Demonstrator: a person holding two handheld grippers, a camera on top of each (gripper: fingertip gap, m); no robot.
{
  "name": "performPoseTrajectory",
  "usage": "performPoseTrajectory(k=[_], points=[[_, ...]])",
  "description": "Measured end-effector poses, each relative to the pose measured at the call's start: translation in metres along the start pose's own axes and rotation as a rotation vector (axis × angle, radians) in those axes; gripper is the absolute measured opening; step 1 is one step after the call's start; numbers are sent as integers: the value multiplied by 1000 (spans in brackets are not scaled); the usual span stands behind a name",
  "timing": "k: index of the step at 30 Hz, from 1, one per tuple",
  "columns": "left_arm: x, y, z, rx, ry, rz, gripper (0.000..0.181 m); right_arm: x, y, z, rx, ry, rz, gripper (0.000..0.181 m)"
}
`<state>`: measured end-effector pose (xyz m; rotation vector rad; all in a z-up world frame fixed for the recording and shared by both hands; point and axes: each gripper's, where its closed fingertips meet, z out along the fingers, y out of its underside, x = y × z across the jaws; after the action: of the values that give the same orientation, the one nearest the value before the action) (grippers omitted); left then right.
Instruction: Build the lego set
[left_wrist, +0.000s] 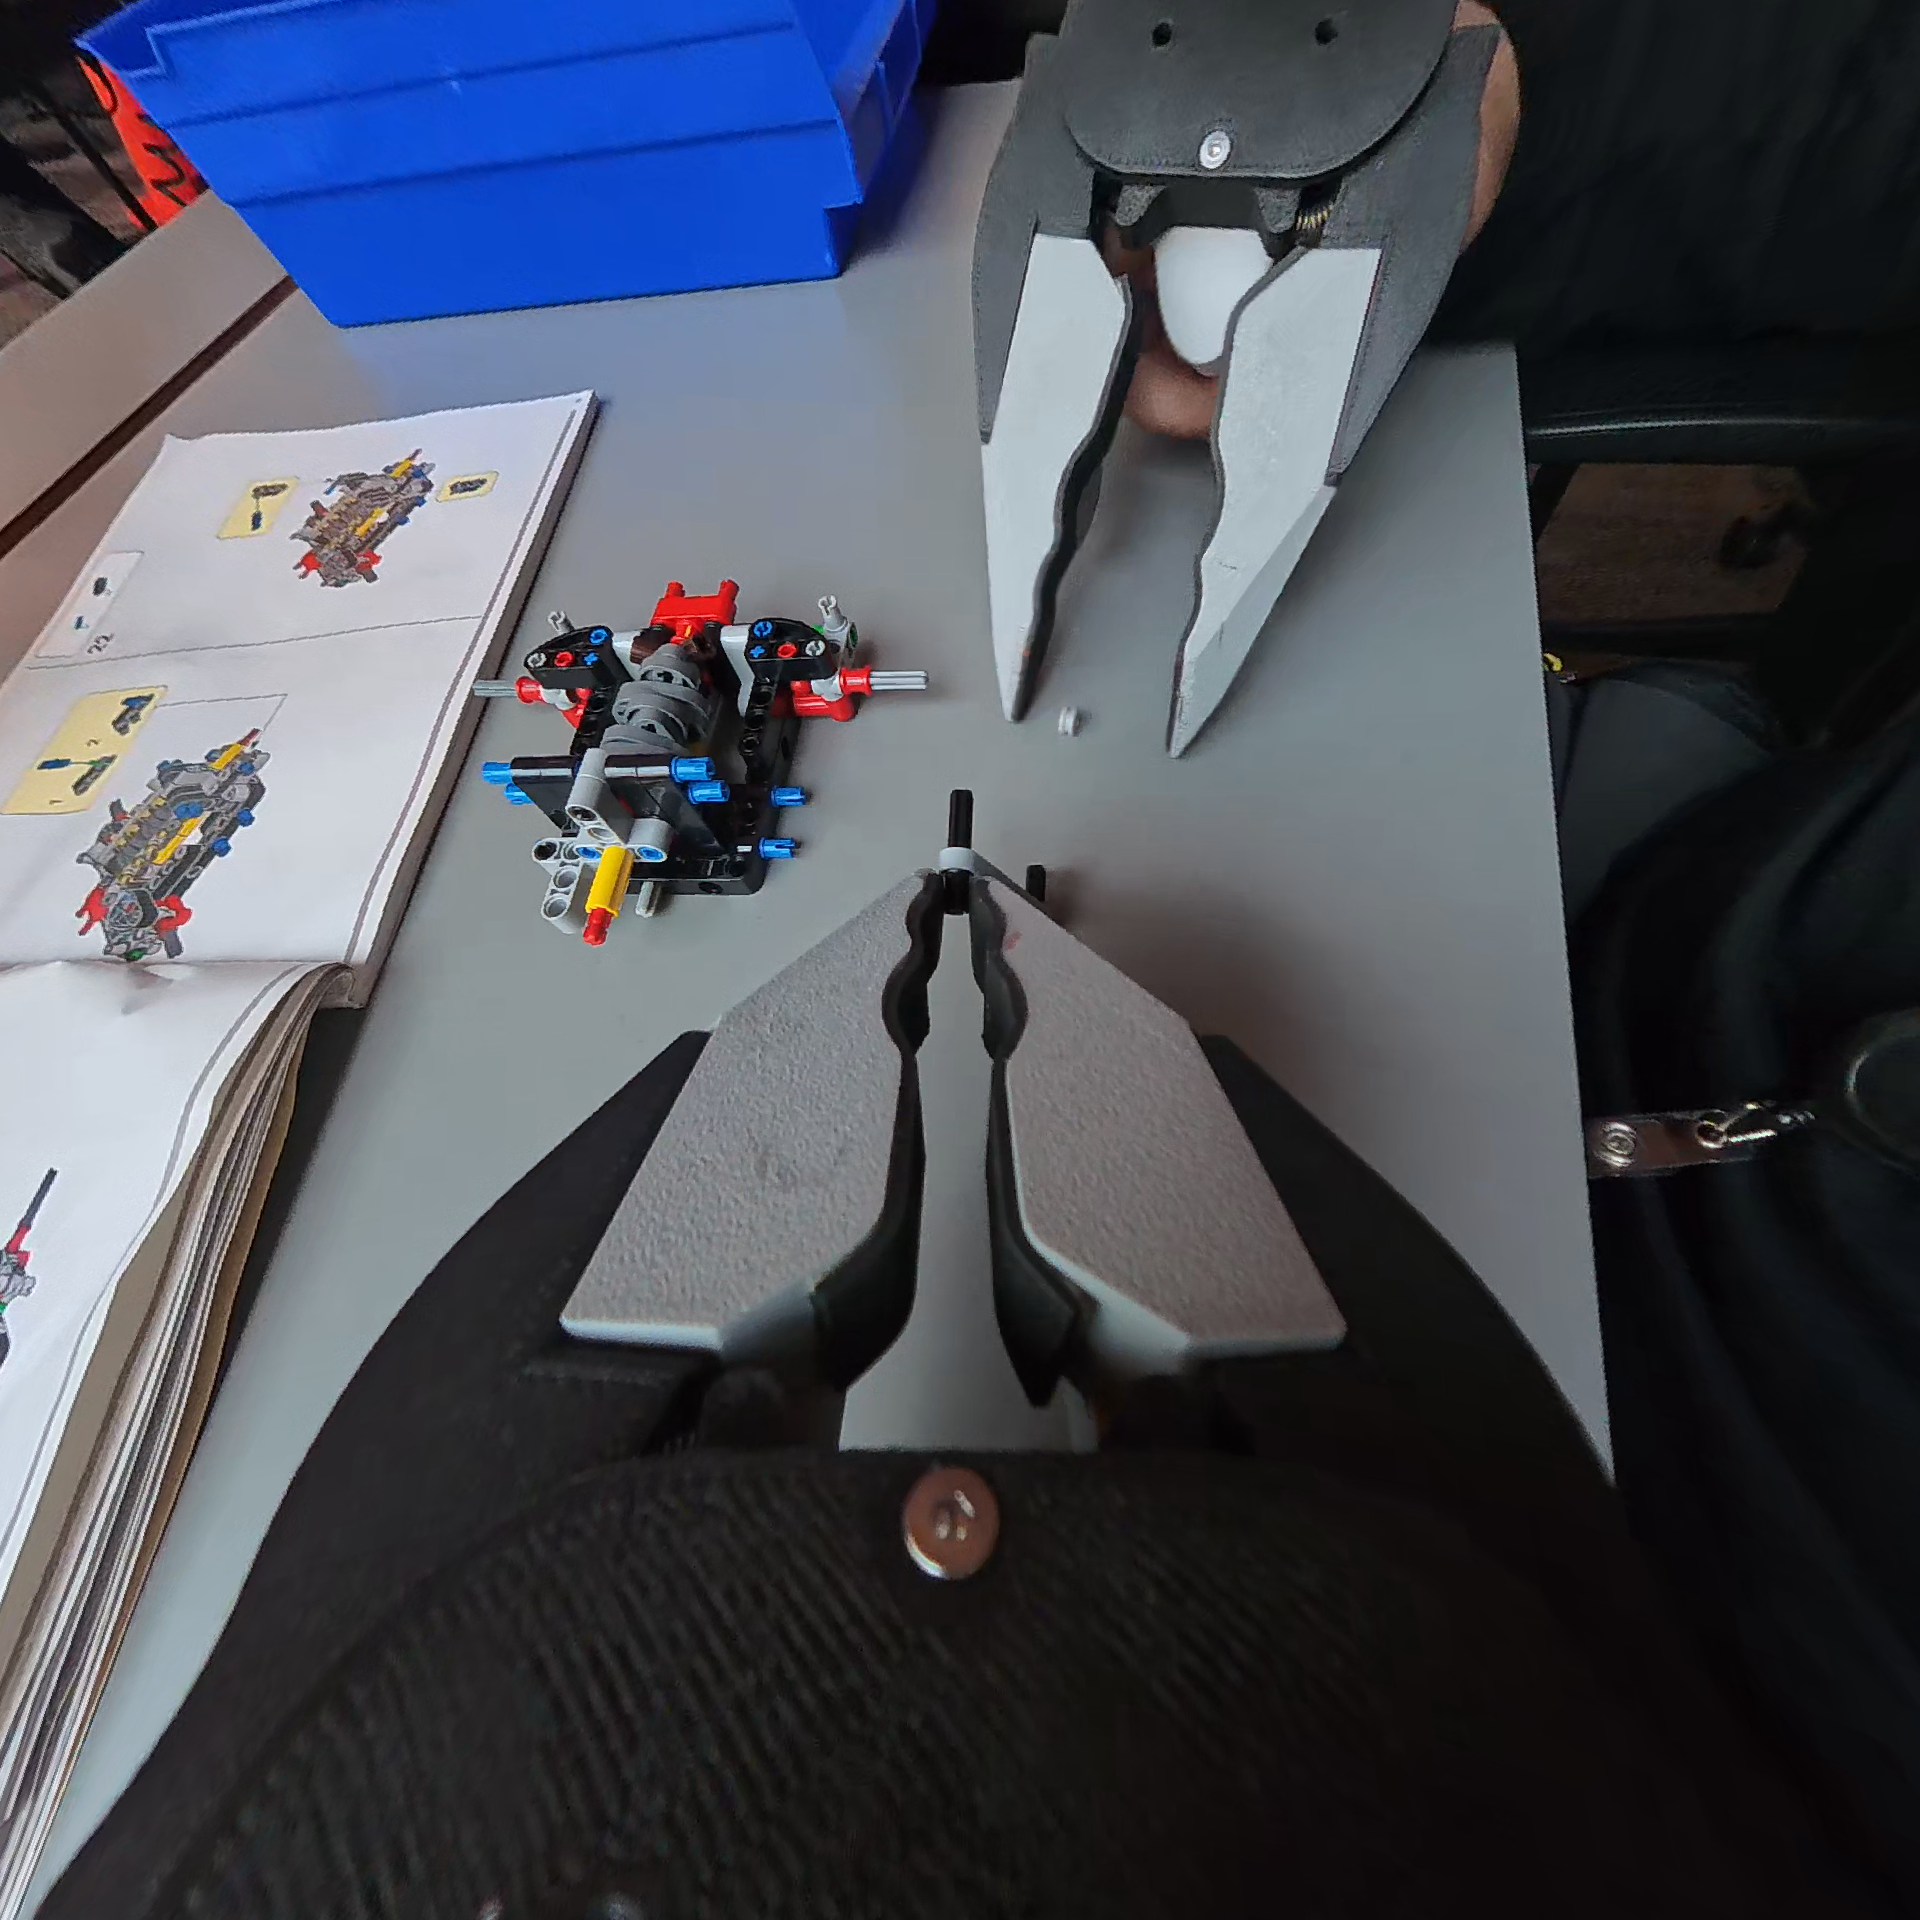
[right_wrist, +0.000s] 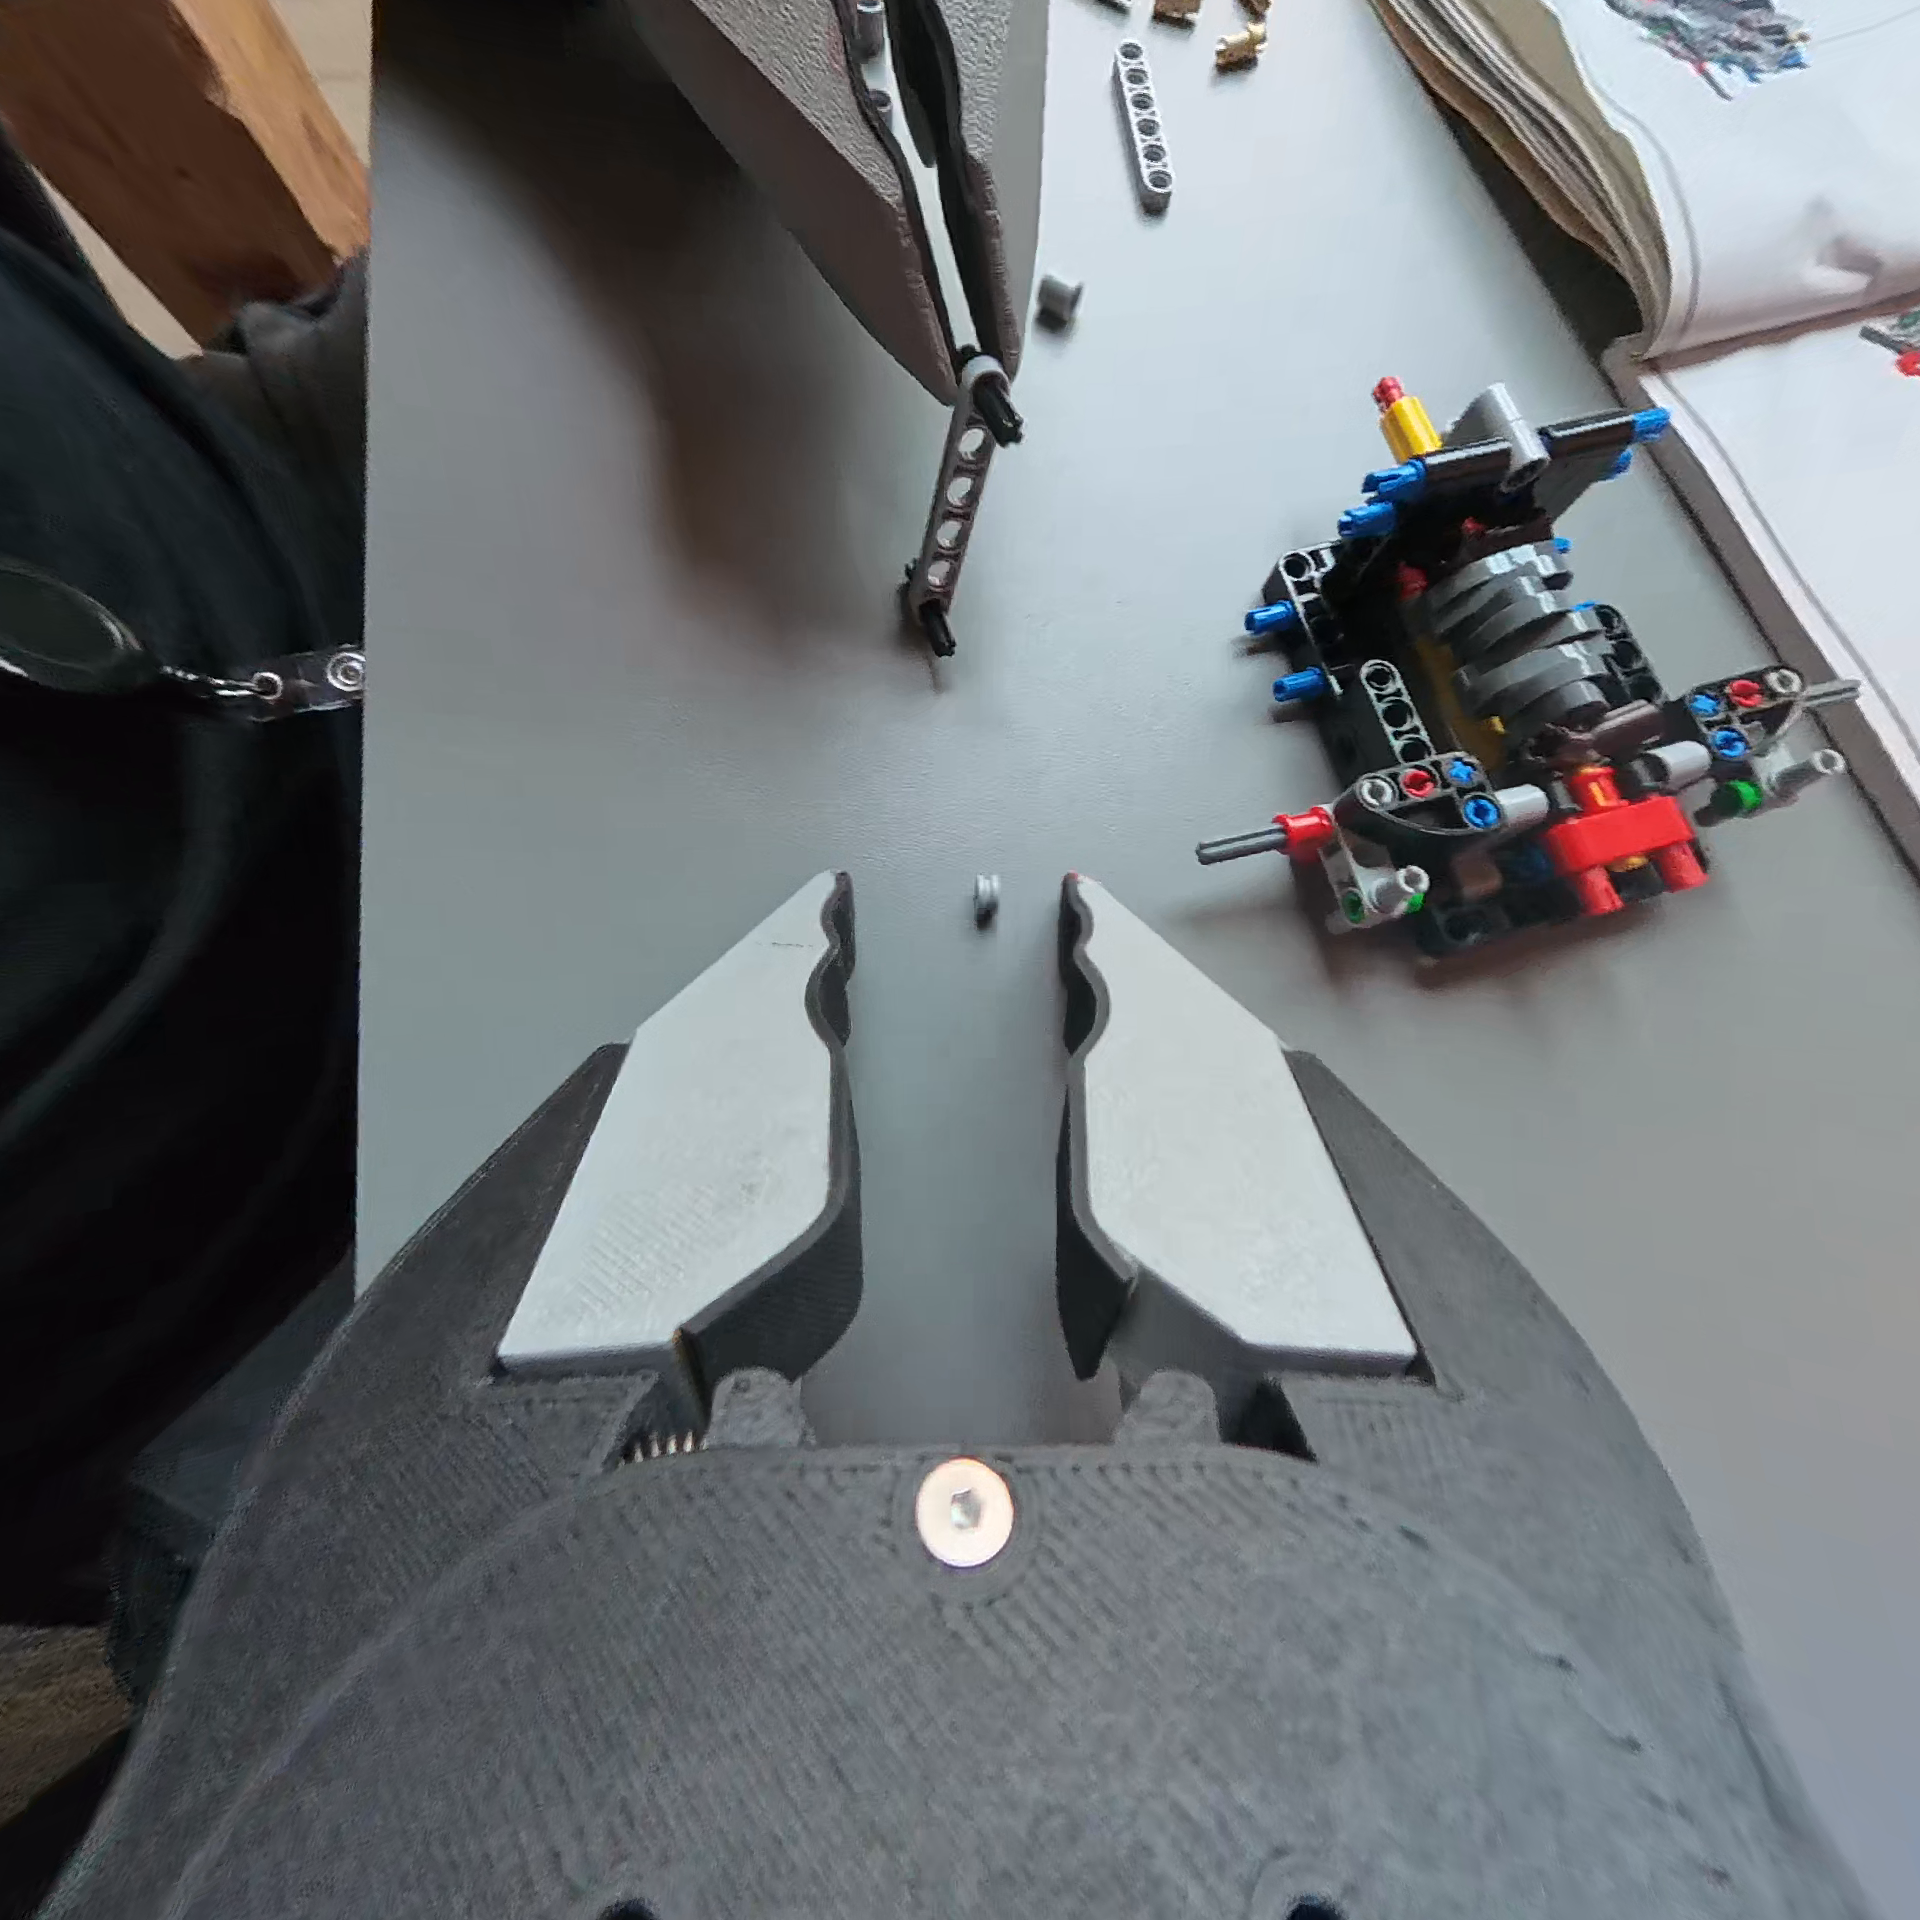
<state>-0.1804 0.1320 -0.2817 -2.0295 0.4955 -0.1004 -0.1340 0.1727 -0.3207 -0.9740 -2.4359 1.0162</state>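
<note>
The left gripper (left_wrist: 954, 883) pinches a dark grey beam (right_wrist: 954, 509) upright; the right gripper (right_wrist: 956, 899) gapes around a small grey bush (right_wrist: 986, 899). The lego assembly (left_wrist: 675, 748) sits beside the booklet (left_wrist: 260, 675). Stacked blue bins' (left_wrist: 540, 156) contents are hidden.

We count two grippers (right_wrist: 956, 894) (left_wrist: 954, 883), one built assembly (left_wrist: 675, 748) and one manual (left_wrist: 260, 675). We see three blue bins (left_wrist: 520, 156), two grey beams (right_wrist: 1146, 130) (right_wrist: 958, 499).

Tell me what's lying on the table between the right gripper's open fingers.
A tiny grey bushing lies on the table between the right gripper fingertips, touching neither. Nothing else shows in the gap; the table under the gripper body is hidden.
</note>
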Motion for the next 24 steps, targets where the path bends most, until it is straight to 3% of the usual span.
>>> performPoseTrajectory(k=[1,7,15,24], points=[[0,0,0,0,1,1,1,1,0,0,3,3,2,35],[-1,-4,-4,20,-13,15,1,3,-1,-2,5,8,-9,36],[1,-8,-7,35,-9,21,2,10,2,-22,81,30,63,16],[7,0,-14,10,18,41,1,12,11,-13,28,41,37,0]])
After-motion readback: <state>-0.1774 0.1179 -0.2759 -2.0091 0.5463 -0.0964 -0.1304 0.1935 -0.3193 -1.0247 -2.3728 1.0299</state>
